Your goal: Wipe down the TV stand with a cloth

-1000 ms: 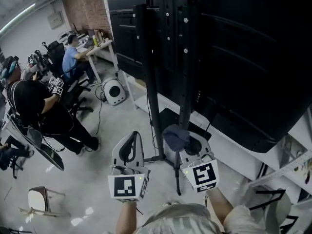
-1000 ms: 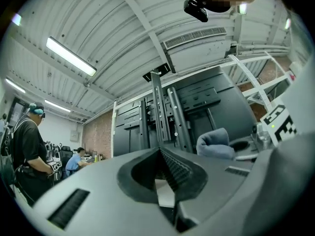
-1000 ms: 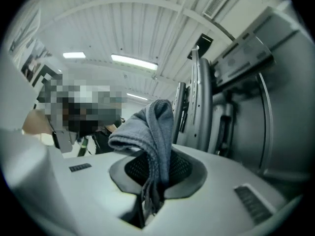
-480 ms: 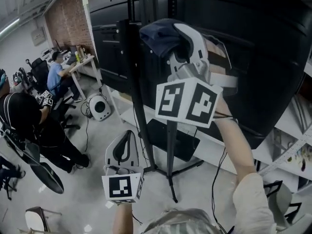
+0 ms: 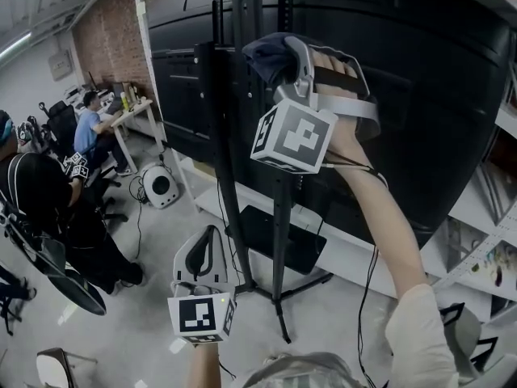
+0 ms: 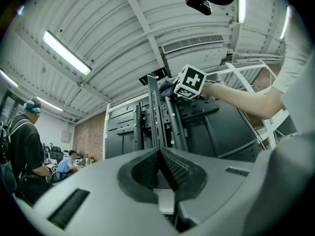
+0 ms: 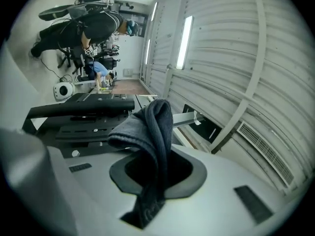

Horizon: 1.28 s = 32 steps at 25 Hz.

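My right tongs [image 5: 289, 71] are up high at arm's reach, clamped on the dark cloth [image 5: 265, 53], which bunches out past the tips and hangs in a fold down between them. The wad sits at the upper end of the TV stand [image 5: 229, 176], right by the black upright rails behind the screen [image 5: 420, 95]; from the head view it looks pressed to the metal, though I cannot be sure it is truly touching. My left tongs [image 5: 205, 245] hang low, well apart from the work, over the floor near the stand's spread feet; their ribbed pads are shut together with nothing between them. I judge I am at the start of a stroke on the upright, with most of the stand below not yet wiped. To do it well I want the loose fold of cloth, not the hard tips, against the rail, so I should tilt my wrist until the wad flattens on the metal and then draw it down along the rail in one long pass. The grip must stay firm, since only a narrow strip of cloth is caught and a bolt head or bracket edge on the rail could tug it free. I should also mind the back of the screen just beside the rail, and steer clear of the cable that hangs near the pole
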Each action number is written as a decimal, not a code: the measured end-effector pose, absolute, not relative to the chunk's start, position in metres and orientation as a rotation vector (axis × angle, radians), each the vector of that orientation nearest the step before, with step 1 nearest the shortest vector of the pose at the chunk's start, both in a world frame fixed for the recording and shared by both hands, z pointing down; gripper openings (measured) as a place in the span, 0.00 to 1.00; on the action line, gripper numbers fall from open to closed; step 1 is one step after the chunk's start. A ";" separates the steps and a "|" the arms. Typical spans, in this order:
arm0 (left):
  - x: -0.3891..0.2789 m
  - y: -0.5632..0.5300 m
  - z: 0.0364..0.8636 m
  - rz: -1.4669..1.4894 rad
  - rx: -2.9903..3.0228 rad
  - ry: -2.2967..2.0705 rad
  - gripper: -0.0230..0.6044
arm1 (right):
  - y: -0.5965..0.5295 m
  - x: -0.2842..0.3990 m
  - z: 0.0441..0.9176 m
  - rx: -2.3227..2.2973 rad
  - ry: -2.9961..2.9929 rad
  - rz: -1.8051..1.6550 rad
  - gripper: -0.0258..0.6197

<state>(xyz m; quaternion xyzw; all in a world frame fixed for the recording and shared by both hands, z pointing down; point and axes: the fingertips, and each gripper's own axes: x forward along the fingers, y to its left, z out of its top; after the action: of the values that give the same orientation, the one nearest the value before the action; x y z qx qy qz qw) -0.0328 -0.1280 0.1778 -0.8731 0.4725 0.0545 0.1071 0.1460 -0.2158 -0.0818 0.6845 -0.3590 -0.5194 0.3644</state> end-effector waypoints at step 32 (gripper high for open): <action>-0.033 -0.118 0.207 0.151 -2.667 1.381 0.06 | -0.222 0.135 0.033 1.568 -0.914 -1.248 0.13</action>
<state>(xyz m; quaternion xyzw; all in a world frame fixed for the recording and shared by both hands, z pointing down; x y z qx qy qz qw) -0.0325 -0.1182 0.2072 -0.8850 0.4581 0.0501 0.0672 0.1349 -0.2223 0.0326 0.6348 -0.3700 -0.5054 0.4524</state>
